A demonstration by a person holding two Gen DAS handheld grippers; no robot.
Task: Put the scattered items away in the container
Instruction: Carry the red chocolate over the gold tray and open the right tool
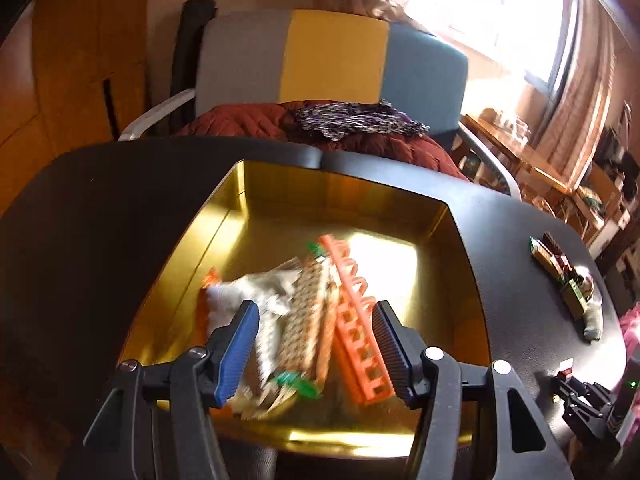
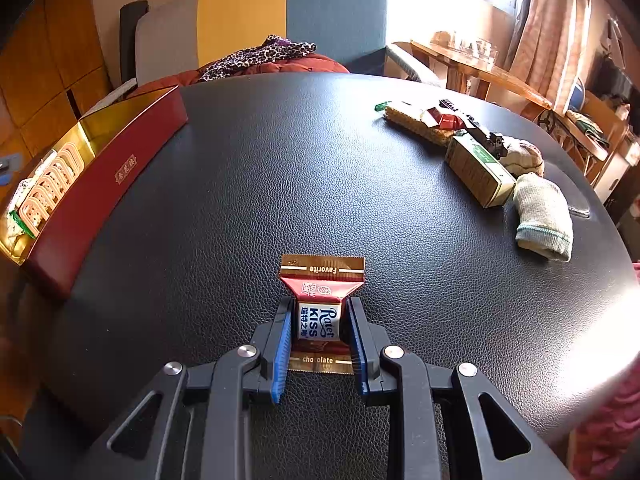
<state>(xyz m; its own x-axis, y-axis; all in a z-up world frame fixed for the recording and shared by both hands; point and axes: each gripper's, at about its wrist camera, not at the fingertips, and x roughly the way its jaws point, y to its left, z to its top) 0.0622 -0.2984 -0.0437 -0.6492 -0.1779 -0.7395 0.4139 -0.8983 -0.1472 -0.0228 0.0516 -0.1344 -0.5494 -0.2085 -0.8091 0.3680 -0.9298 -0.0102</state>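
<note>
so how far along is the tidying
Done: an orange rack and snack packets lie in the gold-lined box, under the open left gripper. In hand: the right gripper is shut on a chocolate. Left: wafer pack, carton and sock on the table.

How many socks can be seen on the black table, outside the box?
2, both at the table's far right in the right wrist view: a grey sock lying nearest the edge, and a brownish balled sock just behind it, beside the green carton. Others may be hidden behind the pile.
</note>
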